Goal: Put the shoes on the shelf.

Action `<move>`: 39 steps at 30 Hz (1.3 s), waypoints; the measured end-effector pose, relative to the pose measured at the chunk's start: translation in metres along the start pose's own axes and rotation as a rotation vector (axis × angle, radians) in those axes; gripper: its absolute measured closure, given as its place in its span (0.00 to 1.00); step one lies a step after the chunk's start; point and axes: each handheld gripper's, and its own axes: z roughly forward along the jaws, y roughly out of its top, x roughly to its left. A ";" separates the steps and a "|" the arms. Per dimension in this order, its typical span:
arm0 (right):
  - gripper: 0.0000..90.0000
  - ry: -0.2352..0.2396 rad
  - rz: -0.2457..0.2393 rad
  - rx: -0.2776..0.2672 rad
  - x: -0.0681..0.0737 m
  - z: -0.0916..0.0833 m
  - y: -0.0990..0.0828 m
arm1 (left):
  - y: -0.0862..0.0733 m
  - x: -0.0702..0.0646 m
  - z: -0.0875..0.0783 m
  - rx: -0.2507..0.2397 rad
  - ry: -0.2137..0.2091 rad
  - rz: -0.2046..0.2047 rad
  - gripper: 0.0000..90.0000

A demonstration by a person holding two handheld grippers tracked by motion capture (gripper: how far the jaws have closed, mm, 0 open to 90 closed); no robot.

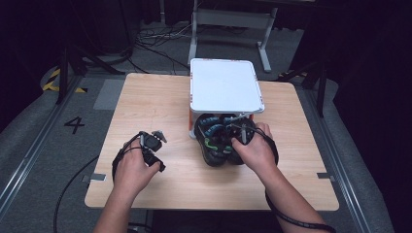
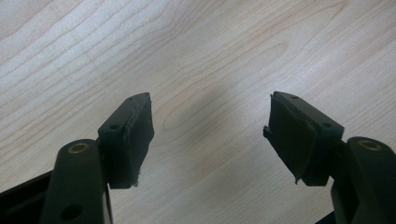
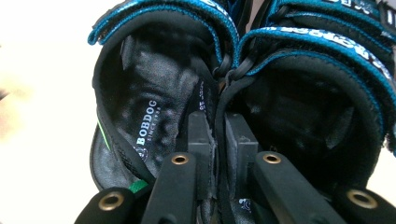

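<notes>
The right gripper is clamping the touching inner walls of the pair of shoes, just in front of the white box, toes pointing boxward. The left gripper is idling, jaws apart, well left of the white box.

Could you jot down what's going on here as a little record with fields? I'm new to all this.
Setting: wooden table with a white box at its far side
Items handled: pair of black sandals with blue straps, in front of the box
Right hand-held gripper: shut, pinching the sandals' two inner edges together
Left hand-held gripper: open, nothing between its jaws, over bare wood
</notes>
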 end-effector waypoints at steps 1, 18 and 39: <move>0.92 -0.007 0.007 -0.007 -0.004 0.004 0.004 | -0.001 0.000 0.000 0.000 -0.007 -0.007 0.36; 0.92 -0.080 0.117 -0.098 -0.026 0.053 0.026 | -0.001 0.004 0.003 0.001 -0.025 -0.025 0.36; 0.49 -0.108 0.003 -0.314 -0.035 0.042 0.016 | 0.007 0.002 0.003 -0.003 -0.014 0.006 0.35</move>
